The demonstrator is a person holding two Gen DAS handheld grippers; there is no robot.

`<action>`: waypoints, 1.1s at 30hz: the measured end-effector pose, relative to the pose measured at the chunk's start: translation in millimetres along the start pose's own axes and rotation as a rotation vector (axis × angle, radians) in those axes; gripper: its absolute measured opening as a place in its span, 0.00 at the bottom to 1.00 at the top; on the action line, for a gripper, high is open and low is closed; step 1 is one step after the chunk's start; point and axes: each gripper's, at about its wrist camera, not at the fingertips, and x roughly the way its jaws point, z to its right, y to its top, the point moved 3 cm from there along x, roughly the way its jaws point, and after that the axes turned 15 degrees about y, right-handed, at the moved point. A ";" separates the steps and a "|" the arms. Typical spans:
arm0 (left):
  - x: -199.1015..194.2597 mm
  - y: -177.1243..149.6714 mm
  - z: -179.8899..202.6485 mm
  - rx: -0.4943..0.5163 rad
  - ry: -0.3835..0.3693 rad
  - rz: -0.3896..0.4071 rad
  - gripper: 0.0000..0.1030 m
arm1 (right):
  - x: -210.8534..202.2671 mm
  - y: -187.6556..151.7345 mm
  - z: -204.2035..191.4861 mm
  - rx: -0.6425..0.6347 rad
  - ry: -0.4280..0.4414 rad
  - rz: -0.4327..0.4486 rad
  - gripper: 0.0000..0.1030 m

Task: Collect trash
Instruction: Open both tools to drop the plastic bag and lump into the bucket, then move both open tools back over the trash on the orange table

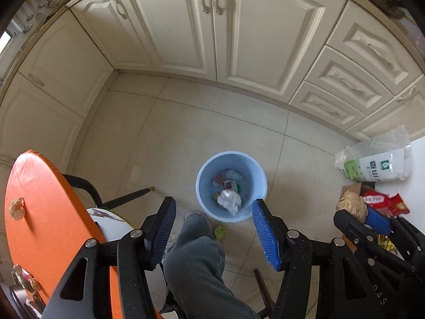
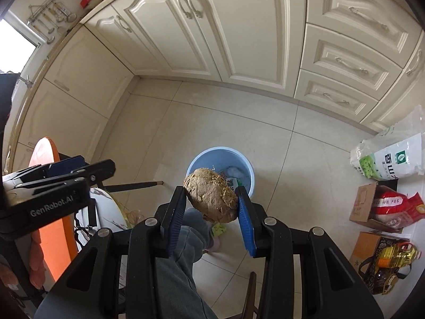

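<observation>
Here, crumpled tan paper wad (image 2: 211,195)

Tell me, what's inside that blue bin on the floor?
The blue bin holds a crumpled clear plastic bag and some printed wrappers. Whatever lies under them is covered.

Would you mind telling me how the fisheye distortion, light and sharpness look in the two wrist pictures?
Left wrist view: strong barrel bend curves the cupboards; dark corners; soft even daylight, sharp on the blue bin; the open left tongs look oversized. Right wrist view: the same bending; the window at upper left is blown out white; the brown crumpled lump in the right tongs is crisp.
</observation>
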 end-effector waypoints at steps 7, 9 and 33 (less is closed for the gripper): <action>9.6 -15.3 -9.3 -0.026 -0.005 -0.028 0.54 | 15.5 4.2 -17.0 -0.039 0.003 -0.032 0.38; 11.8 -16.5 -12.6 -0.030 -0.009 -0.035 0.55 | 18.3 6.8 -25.5 -0.059 0.007 -0.034 0.39; -31.2 -71.2 -78.6 -0.111 -0.026 -0.018 0.55 | -17.7 -7.1 -83.9 -0.166 -0.026 0.073 0.86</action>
